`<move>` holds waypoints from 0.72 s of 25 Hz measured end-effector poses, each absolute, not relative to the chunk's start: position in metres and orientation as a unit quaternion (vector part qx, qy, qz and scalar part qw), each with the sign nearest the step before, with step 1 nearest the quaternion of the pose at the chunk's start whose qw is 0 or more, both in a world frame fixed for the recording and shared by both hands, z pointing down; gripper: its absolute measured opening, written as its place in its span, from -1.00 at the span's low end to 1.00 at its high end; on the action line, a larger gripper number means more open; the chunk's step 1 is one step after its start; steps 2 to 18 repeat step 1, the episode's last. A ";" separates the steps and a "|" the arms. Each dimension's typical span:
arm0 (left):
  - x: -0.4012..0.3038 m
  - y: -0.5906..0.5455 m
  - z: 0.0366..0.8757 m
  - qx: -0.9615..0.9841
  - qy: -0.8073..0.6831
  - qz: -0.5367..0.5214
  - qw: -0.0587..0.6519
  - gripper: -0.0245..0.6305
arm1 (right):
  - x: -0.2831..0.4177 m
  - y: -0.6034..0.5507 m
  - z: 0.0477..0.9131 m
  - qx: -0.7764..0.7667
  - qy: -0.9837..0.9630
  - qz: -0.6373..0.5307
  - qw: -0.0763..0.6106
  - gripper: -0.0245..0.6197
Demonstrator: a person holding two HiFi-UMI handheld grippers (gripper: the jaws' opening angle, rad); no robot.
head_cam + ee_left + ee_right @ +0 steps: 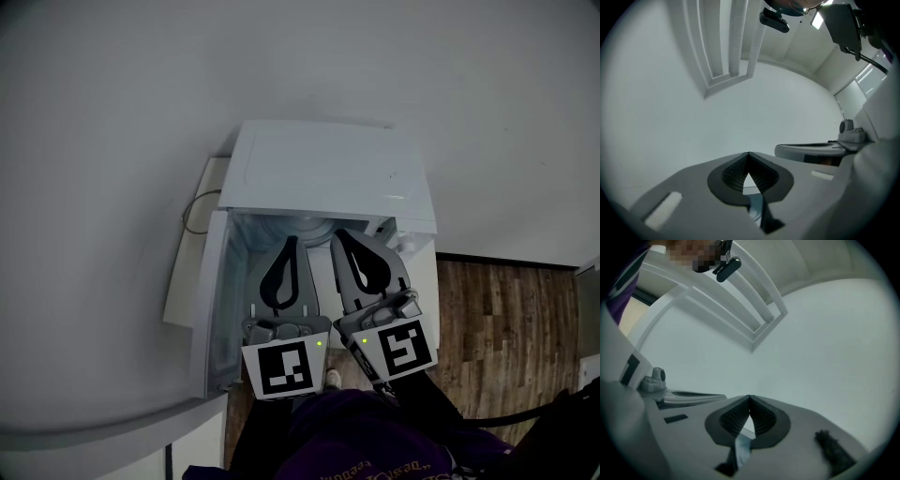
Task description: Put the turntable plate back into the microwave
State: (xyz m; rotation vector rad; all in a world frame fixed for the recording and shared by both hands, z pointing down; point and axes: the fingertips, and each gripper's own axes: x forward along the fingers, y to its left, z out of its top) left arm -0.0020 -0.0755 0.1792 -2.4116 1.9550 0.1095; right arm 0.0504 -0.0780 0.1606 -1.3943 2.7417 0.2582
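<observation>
The white microwave (328,169) lies below me in the head view, its door (211,309) swung open to the left. A rounded pale shape, seemingly the turntable plate (314,225), shows at the cavity's front edge between the two gripper tips. My left gripper (292,242) and right gripper (337,234) are side by side in front of the opening, pointing towards the wall. Both are shut, pads meeting at the tips (748,153) (749,397). A glassy sliver shows through the gap behind each pair of pads; I cannot tell what it is.
A pale wall (141,112) fills the space behind and left of the microwave. A thin cable (195,211) loops at the microwave's back left. Wooden floor (506,319) lies to the right. The person's purple sleeve (375,431) is at the bottom.
</observation>
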 end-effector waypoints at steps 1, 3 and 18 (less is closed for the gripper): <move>-0.003 -0.074 0.179 -0.776 0.629 0.035 0.019 -0.90 | 0.049 -0.077 0.160 -0.451 0.888 0.086 0.027 -0.90; -0.003 -0.074 0.179 -0.776 0.629 0.035 0.019 -0.90 | 0.049 -0.077 0.160 -0.451 0.888 0.086 0.027 -0.90; -0.003 -0.074 0.179 -0.776 0.629 0.035 0.019 -0.90 | 0.049 -0.077 0.160 -0.451 0.888 0.086 0.027 -0.90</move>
